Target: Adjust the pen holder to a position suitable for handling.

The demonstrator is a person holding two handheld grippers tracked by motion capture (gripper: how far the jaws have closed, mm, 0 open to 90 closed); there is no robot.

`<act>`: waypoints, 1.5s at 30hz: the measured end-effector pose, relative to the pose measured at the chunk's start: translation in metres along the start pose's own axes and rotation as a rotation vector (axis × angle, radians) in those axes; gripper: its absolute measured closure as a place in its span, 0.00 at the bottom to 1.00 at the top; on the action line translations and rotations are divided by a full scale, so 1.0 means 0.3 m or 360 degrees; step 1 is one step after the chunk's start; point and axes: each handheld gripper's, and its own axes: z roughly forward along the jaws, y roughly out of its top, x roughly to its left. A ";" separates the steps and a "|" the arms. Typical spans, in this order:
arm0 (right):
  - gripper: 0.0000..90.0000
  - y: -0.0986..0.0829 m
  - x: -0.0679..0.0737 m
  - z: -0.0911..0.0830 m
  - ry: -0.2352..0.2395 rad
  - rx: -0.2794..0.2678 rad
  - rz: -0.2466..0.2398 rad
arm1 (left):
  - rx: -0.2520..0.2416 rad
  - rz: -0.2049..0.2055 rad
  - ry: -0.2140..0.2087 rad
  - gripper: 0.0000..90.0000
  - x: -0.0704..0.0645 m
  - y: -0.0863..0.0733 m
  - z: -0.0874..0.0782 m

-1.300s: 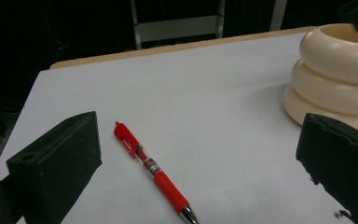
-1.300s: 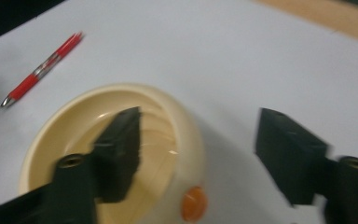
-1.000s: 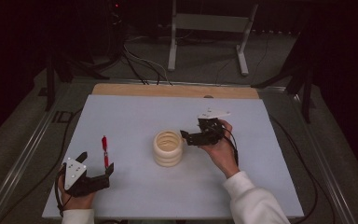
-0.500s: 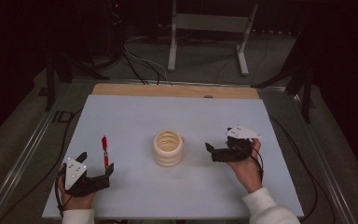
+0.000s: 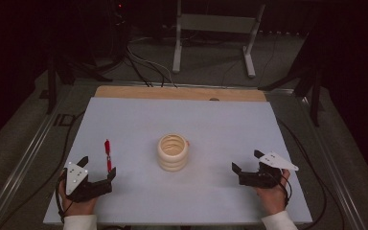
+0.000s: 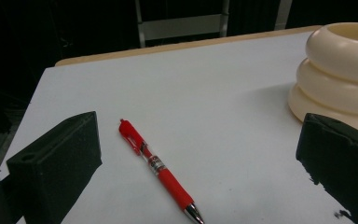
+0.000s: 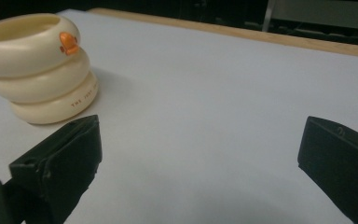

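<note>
Both the left gripper [image 5: 98, 167] and right gripper [image 5: 245, 161] gape wide, empty; the red pen's [image 6: 160, 169] tip is cut off.

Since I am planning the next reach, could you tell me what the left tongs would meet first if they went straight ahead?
Probably the red pen, lying between the open left tongs; the cream holder sits off to one side.

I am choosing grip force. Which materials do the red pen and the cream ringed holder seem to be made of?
Red pen: likely plastic, with a clear middle section, a matte red grip that may be rubber, and a shiny metal-looking tip. Cream ringed holder: smooth, soft sheen, rounded stacked rings; it could be silicone or matte plastic, I cannot tell which.
</note>
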 end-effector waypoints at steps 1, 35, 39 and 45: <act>0.00 -0.013 -0.005 -0.012 -0.0004 -0.0034 0.0006 | 0.0002 0.0002 0.0001 0.01 0.000 0.000 0.000; 0.00 -0.077 -0.033 -0.038 -0.0089 -0.0070 0.0022 | 0.0102 -0.0019 0.0084 0.01 -0.001 0.027 0.034; 0.00 -0.076 -0.034 -0.038 -0.0092 -0.0077 0.0020 | 0.0108 -0.0027 0.0105 0.01 -0.003 0.032 0.043; 0.00 -0.076 -0.034 -0.045 -0.0109 -0.0084 0.0032 | 0.0129 -0.0014 0.0112 0.01 -0.012 0.035 0.063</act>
